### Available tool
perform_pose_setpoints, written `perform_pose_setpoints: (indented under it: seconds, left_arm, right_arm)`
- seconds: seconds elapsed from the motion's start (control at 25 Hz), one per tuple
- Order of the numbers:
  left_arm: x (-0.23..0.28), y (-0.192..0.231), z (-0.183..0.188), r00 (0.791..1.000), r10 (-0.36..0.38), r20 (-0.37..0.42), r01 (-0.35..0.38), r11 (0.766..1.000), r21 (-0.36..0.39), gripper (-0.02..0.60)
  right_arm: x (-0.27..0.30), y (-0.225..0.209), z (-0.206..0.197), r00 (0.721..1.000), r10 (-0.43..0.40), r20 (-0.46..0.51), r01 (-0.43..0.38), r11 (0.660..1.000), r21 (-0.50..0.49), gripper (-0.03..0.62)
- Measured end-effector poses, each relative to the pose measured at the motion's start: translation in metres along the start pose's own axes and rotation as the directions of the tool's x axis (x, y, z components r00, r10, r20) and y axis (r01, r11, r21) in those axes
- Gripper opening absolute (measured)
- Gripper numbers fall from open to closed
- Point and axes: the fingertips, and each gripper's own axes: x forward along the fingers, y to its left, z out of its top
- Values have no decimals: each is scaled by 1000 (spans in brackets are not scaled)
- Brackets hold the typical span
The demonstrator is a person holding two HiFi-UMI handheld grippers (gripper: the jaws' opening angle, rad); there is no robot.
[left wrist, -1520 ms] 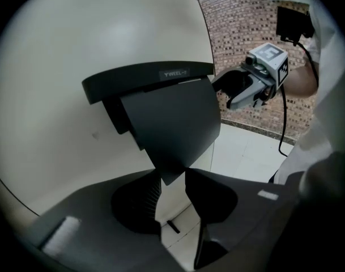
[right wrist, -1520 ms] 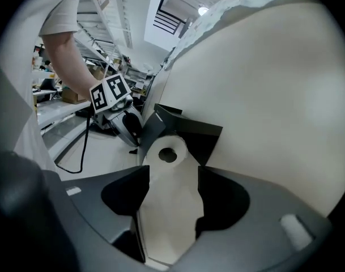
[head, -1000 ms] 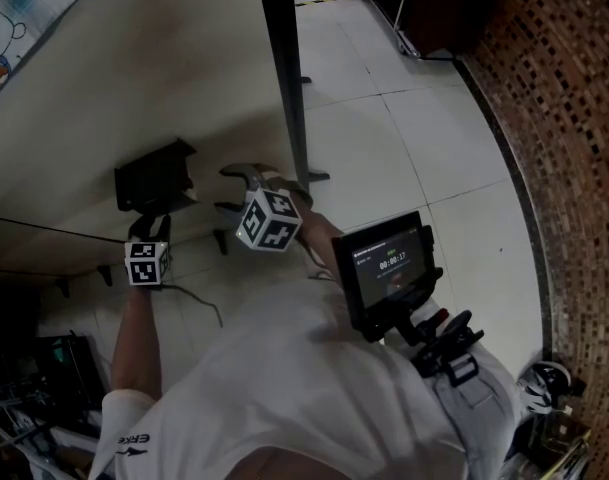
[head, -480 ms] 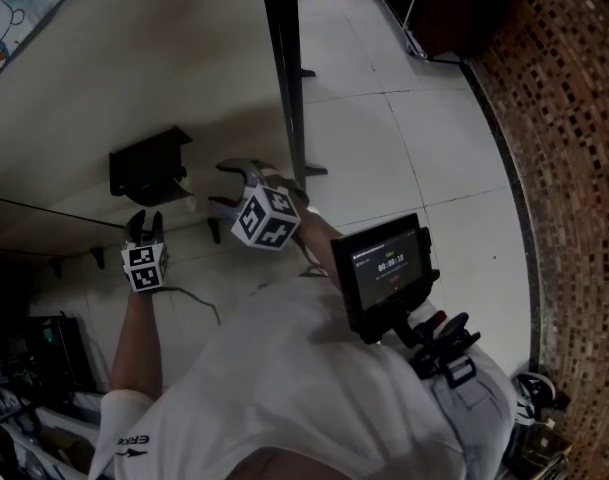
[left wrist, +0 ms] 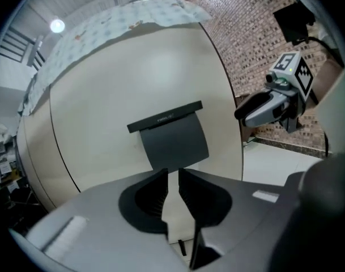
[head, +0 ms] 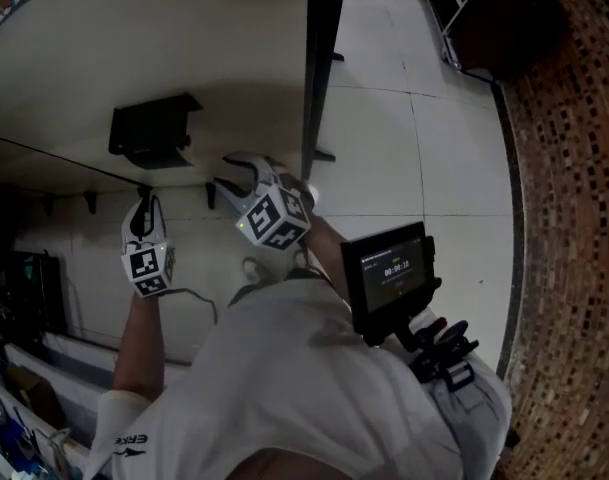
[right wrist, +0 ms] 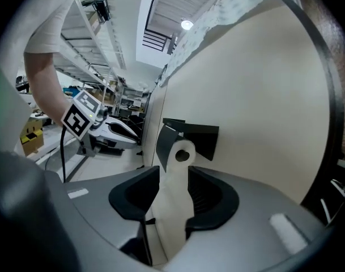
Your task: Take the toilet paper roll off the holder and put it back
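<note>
Toilet paper roll: seated in the black holder on the cream wall, under the holder's flap. A strip of paper hangs down from it.

Left gripper: on the near side of the holder, aimed at it and clear of it. Its claw has just been closing and now stands a narrow slit apart, with nothing in it.

Right gripper: just right of the holder. Its claw has just been closing and stands apart. The hanging strip shows in the gap, but contact with the pads cannot be confirmed.
</note>
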Motion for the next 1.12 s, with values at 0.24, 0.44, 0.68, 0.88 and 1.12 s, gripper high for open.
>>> perform_pose_setpoints:
  seconds: [0.24, 0.44, 0.68, 0.88, 1.12]
  left_arm:
    - [-38, -19, 10, 995, 84, 61, -76, 989, -131, 7]
    - [-64, -45, 18, 993, 82, 81, -67, 983, -170, 3]
    - [-85, -50, 14, 992, 86, 94, -64, 974, -216, 3]
    - [-97, -49, 14, 988, 82, 131, -51, 972, -227, 3]
    - [-126, -50, 30, 970, 74, 231, -12, 965, -261, 3]
  right_arm:
    - [6, 17, -7, 995, 59, 76, -63, 997, 47, 78]
    - [1, 28, -6, 992, 84, 91, -93, 990, 102, 41]
    - [-5, 49, 3, 990, 101, 98, -112, 986, 122, 21]
    - [-14, 60, 10, 992, 88, 94, -99, 988, 117, 15]
    - [-43, 77, 27, 993, -9, 119, -3, 995, 100, 14]
